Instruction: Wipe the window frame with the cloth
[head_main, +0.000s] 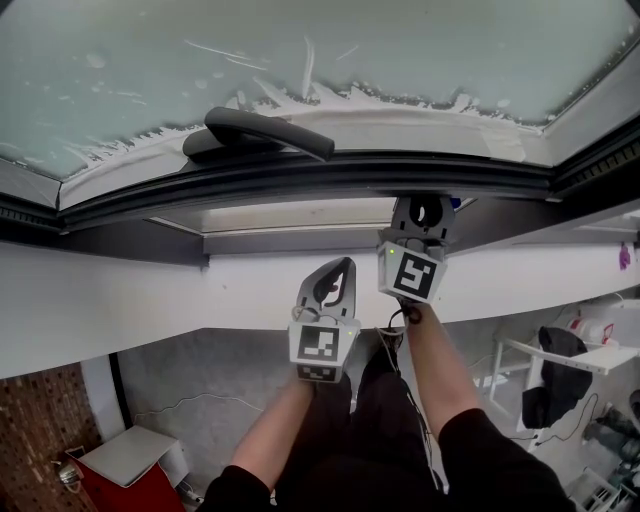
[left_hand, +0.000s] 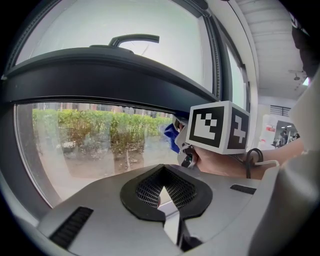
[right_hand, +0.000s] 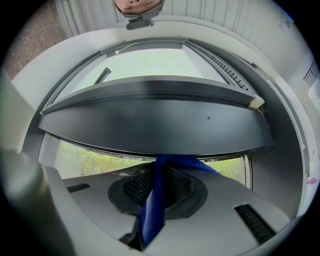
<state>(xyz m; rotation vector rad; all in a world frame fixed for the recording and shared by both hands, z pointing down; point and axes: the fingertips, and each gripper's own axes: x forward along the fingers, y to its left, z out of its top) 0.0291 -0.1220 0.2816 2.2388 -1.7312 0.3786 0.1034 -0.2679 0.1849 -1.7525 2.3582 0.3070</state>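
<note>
Blue cloth (right_hand: 152, 210) is pinched in the right gripper (head_main: 424, 206). Its jaws are pressed together on a folded strip that runs up between the black pads and out past the tips. The strip reaches the lower edge of the dark window frame (head_main: 300, 178), though I can't tell whether it actually presses on it. From the left gripper view, a corner of the same blue shows just beyond the right gripper's marker cube (left_hand: 216, 126) (little more than a scrap from that side).

The left gripper (head_main: 336, 280) hangs lower and a little to the left, in front of the white ledge (head_main: 130, 295). Its jaws are closed tip to tip with nothing between them, leaving only a small gap behind the tips where the pads curve. It is clear of both frame and cloth.

Above the frame, a dark handle (head_main: 262, 132) lies along the bottom of the streaked, cloudy pane (head_main: 320, 50). Through the lower glass, green shrubs (left_hand: 90, 130) show outside.
</note>
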